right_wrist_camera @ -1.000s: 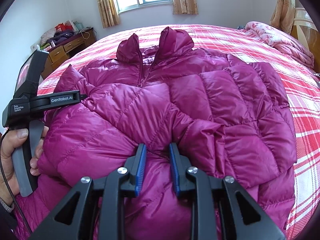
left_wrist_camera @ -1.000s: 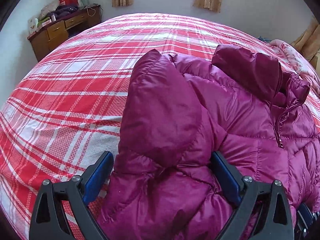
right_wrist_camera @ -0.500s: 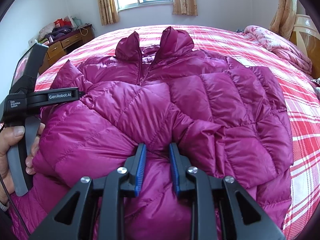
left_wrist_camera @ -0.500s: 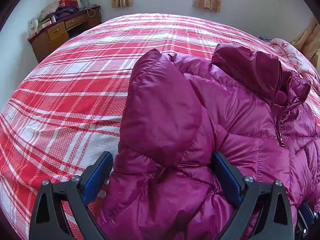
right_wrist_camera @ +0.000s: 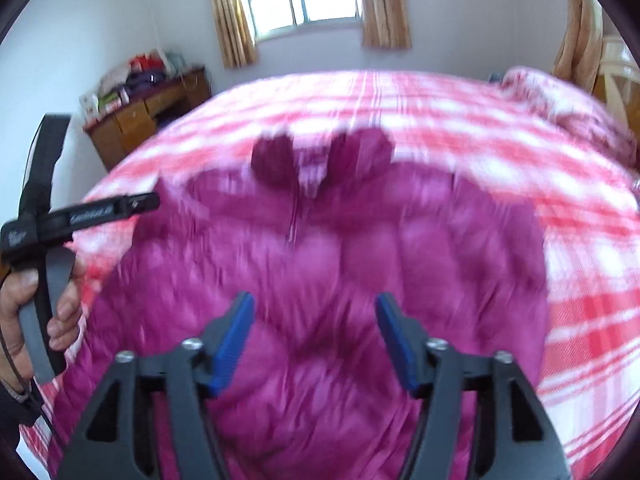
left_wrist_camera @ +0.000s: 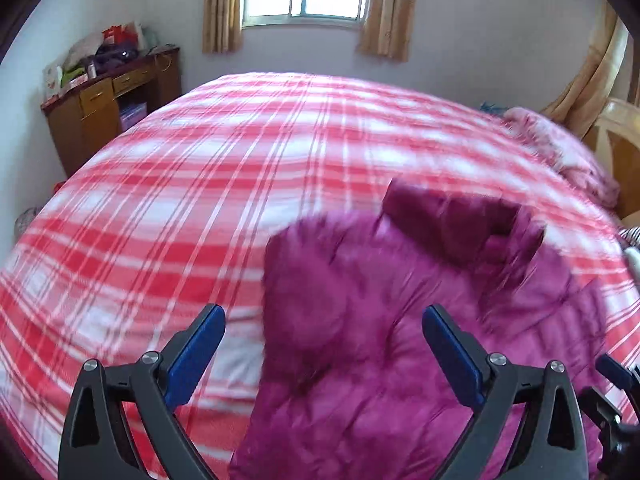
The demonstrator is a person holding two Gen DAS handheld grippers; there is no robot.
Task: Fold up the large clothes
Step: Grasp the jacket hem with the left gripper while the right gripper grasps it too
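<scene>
White lettering runs along the black bar of the left gripper's body (right_wrist_camera: 100, 213), over at the left edge of the right wrist view, but motion blur smears it past reading. There's a second small white mark on the bar's near end, further left, and that one's just as smudged. Nothing else in either view carries any legible text, label or number.
</scene>
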